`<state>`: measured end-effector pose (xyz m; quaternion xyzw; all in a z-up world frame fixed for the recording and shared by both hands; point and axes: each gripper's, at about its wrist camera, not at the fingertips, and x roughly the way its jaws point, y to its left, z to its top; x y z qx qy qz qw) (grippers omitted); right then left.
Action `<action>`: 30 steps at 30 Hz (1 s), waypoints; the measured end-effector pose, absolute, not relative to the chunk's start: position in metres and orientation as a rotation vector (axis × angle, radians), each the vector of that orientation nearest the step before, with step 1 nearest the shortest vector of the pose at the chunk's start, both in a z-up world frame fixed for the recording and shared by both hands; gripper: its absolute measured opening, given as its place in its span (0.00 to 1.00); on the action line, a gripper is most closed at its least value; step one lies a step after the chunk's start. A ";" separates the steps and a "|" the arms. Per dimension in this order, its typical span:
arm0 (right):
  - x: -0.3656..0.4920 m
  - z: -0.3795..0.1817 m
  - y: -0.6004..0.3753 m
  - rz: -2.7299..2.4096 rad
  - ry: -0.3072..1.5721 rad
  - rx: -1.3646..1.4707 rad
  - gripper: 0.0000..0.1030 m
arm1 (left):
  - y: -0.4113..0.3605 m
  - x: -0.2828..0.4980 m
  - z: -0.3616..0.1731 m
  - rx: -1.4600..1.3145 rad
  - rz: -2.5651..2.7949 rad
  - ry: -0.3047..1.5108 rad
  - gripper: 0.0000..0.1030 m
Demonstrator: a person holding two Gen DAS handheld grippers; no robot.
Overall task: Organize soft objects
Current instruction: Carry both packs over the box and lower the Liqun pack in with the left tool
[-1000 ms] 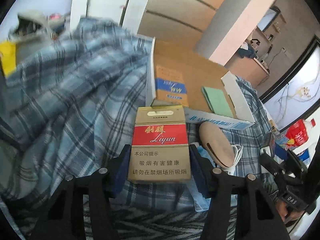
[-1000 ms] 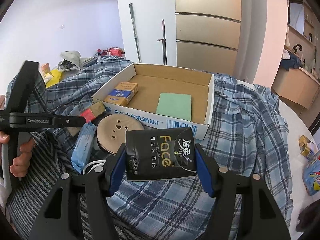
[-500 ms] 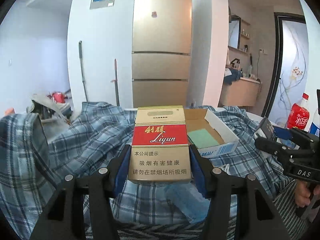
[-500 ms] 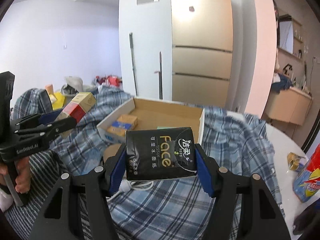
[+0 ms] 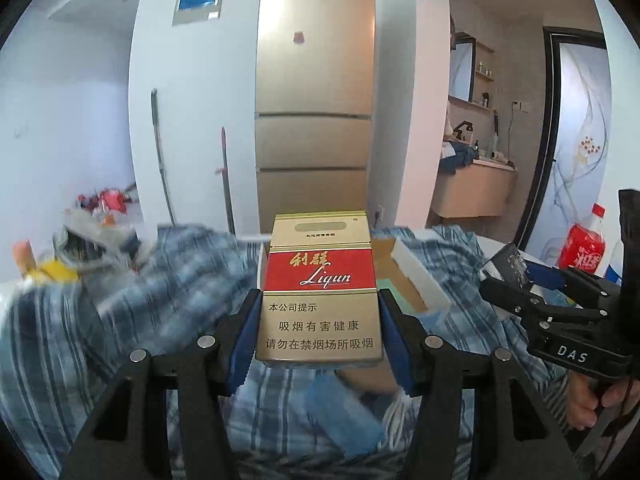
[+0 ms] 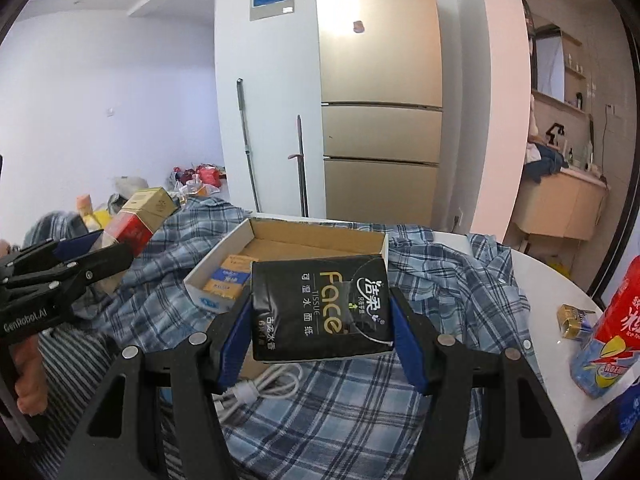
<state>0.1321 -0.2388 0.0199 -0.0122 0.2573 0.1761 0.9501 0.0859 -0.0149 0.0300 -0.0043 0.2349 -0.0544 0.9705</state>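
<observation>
A shirt point(image 6: 440, 280) lies spread over the bench point(image 6: 552, 284), with an open box point(image 6: 312, 236) resting on it. Two small packets point(image 6: 230, 278) lie inside the box at its left. A cable point(image 6: 264, 388) lies before the box; bottles point(image 6: 612, 320) stand right.

Black glossy soft tissue pack point(image 6: 320, 312), gold "Face" lettering, sits upright at frame centre, clamped between blue pads.

Blurred plaid shirt point(image 5: 120, 300); cigarette pack point(image 5: 320, 288) hides box point(image 5: 416, 276).
</observation>
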 end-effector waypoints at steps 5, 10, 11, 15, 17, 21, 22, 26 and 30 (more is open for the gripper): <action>0.146 0.050 -0.235 0.316 0.497 -0.017 0.61 | -0.025 0.104 0.054 -0.024 -0.118 0.465 0.57; 0.174 0.070 -0.234 0.253 0.505 0.027 0.61 | -0.033 0.131 0.070 -0.040 -0.093 0.482 0.57; 0.181 0.072 -0.235 0.248 0.511 0.044 0.61 | -0.035 0.139 0.071 -0.040 -0.091 0.500 0.57; 0.211 0.076 -0.237 0.179 0.535 0.082 0.61 | -0.048 0.172 0.063 -0.027 -0.069 0.580 0.57; 0.221 0.073 -0.237 0.138 0.520 0.078 0.61 | -0.051 0.188 0.052 -0.038 -0.066 0.626 0.57; 0.236 0.054 -0.239 0.134 0.561 0.116 0.61 | -0.057 0.217 0.023 -0.069 -0.072 0.730 0.57; 0.237 0.050 -0.240 0.134 0.573 0.119 0.61 | -0.057 0.221 0.017 -0.074 -0.073 0.748 0.57; 0.243 0.033 -0.244 0.130 0.620 0.114 0.61 | -0.062 0.243 -0.016 -0.085 -0.057 0.836 0.57; 0.251 0.025 -0.252 0.120 0.653 0.120 0.61 | -0.066 0.256 -0.041 -0.092 -0.060 0.903 0.57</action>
